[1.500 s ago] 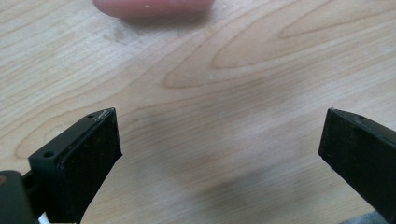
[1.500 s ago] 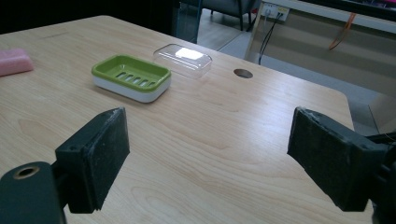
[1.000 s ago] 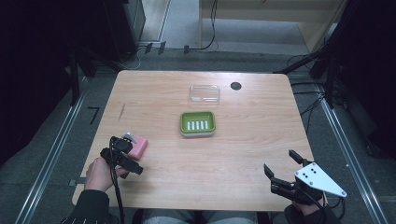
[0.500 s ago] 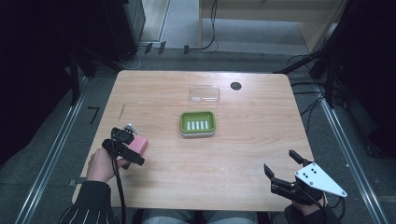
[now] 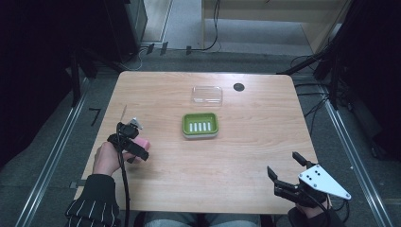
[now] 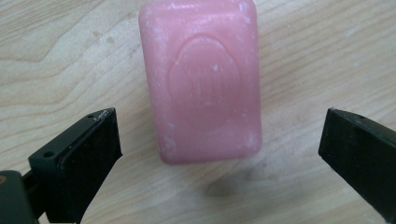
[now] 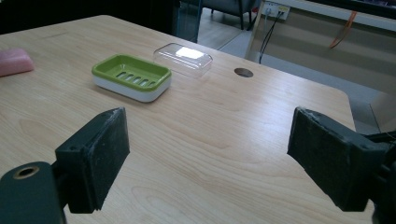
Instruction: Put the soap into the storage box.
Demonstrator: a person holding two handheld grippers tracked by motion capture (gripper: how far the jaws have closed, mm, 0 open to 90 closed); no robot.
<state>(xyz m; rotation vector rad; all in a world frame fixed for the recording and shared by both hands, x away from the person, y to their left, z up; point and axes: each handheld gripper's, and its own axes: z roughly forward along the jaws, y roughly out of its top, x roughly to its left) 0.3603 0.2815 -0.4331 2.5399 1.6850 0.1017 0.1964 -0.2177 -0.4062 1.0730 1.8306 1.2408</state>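
While the pink soap bar point(image 6: 201, 81) lies flat on the wooden table point(image 5: 227, 179), well to the left of the green soap dish point(image 5: 200, 125), the left gripper point(image 5: 134, 144) hangs directly over it with its jaws spread wide. In the left gripper view the bar sits between the two black jaws, each standing clear of its long sides with bare wood showing in the gaps, so nothing is gripped. An oval stamp is pressed into the bar's top face, and pale flecks dot its surface. The person's left hand point(image 5: 108, 158) holds that gripper from the near side of the soap, a striped sleeve point(image 5: 92, 205) behind it.

The dish sits near the table's middle, its slotted green insert resting in a white base. Just beyond the dish, toward the far edge, lies a clear plastic lid point(image 5: 207, 94), apart from the dish, with a dark round hole point(image 5: 239, 87) in the tabletop to the lid's right.

The right gripper point(image 5: 286, 172) hovers well to the near right of the dish, over the table's near corner, jaws wide apart and holding nothing.
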